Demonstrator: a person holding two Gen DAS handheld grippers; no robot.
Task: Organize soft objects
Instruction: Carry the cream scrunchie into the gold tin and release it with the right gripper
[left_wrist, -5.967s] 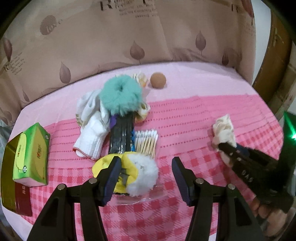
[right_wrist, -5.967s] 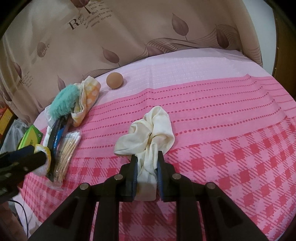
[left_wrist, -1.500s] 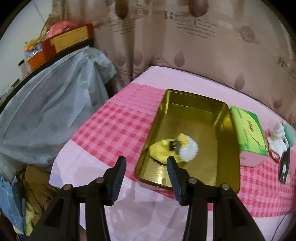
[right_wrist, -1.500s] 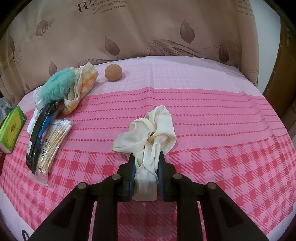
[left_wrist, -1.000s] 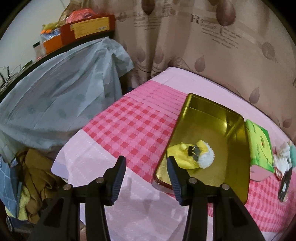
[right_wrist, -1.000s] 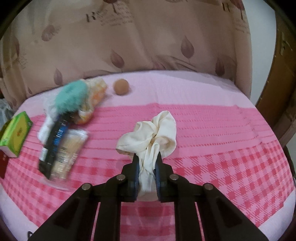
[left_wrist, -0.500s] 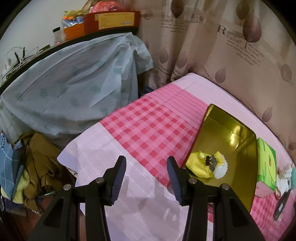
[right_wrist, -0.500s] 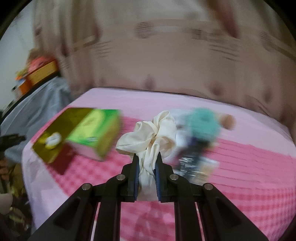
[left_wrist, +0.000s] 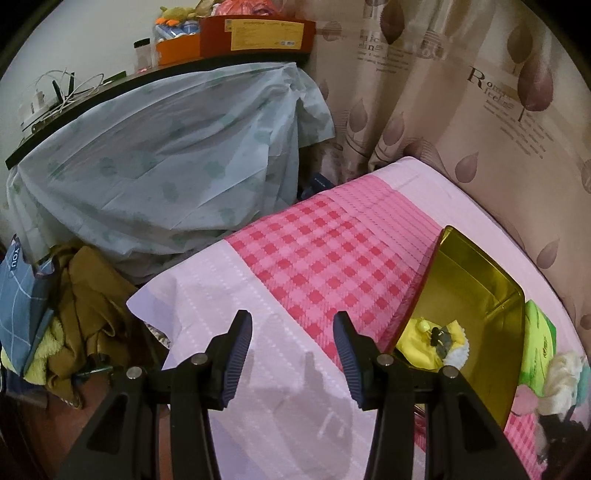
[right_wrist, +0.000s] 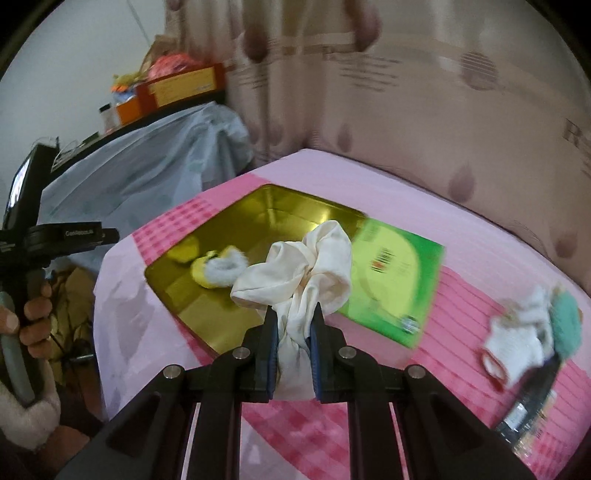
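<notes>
Left wrist view: the left tool hangs with its jaws apart and nothing between them, low centre over the pink table; the gold tin with the yellow fluffy piece sits lower right.

Right wrist view: the right tool is clamped on the cream scrunchie, centre frame, hanging in front of the tin's near edge.

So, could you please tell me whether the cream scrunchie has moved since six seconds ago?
Yes. The cream scrunchie, clamped in the right gripper, has left the checked cloth and travelled left past the green box, now hanging before the gold tin.
</notes>
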